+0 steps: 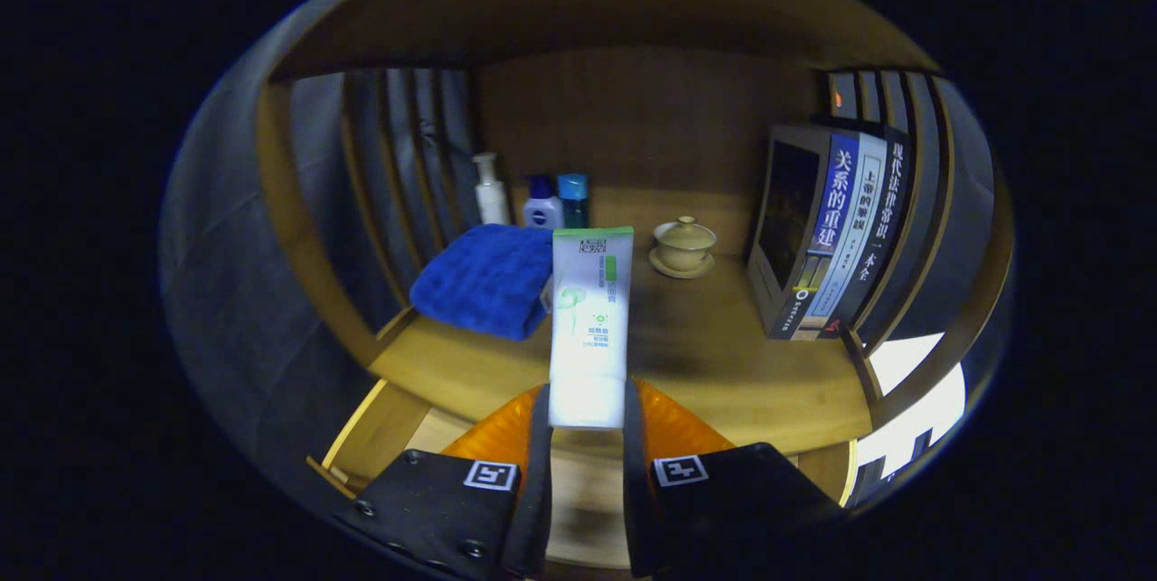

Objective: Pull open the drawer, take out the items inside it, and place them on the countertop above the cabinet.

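The tool (pixel 586 414) clamps a white tube (pixel 589 319), its long axis pointing ahead over the countertop (pixel 723 355).

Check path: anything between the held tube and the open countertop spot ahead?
Nothing visible does. The gripper is shut on the tube. Bare countertop lies just ahead, with the blue towel left and the lidded cup beyond.

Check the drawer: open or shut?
Open. The drawer sticks out below the countertop, under the gripper, which is shut on a tube.
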Action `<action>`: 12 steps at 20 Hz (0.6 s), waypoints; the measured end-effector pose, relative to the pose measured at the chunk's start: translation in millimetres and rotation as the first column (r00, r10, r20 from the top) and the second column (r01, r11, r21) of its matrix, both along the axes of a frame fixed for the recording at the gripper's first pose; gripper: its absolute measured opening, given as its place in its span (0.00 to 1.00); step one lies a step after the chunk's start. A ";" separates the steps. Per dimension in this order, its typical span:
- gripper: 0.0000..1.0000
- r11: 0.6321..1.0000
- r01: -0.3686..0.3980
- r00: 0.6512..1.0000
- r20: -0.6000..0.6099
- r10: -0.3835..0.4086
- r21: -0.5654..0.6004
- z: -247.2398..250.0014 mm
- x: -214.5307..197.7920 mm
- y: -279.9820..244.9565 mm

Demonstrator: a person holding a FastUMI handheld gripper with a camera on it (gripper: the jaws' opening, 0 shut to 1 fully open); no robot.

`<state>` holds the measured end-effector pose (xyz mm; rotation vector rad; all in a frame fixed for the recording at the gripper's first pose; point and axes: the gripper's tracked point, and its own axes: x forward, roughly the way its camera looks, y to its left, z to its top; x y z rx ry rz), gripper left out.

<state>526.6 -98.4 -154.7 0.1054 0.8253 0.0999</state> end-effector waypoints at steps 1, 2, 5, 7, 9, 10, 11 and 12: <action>0.41 1.000 0.020 1.000 -0.020 -0.020 -0.006 -10.5 6.3 -2.3; 0.41 0.999 0.041 0.998 -0.039 -0.042 -0.013 -20.1 12.7 -5.4; 0.42 0.997 0.072 0.992 -0.103 -0.075 -0.038 -48.6 21.1 -11.3; 0.42 0.996 0.080 0.985 -0.148 -0.086 -0.041 -60.1 18.3 -10.7; 0.42 0.995 0.087 0.979 -0.182 -0.094 -0.045 -69.8 16.4 -11.7; 0.42 0.995 0.089 0.978 -0.185 -0.097 -0.053 -73.3 17.3 -12.8; 0.42 0.994 0.087 0.978 -0.186 -0.097 -0.063 -74.9 16.9 -13.8; 0.43 0.994 0.080 0.977 -0.190 -0.093 -0.071 -78.0 16.1 -14.4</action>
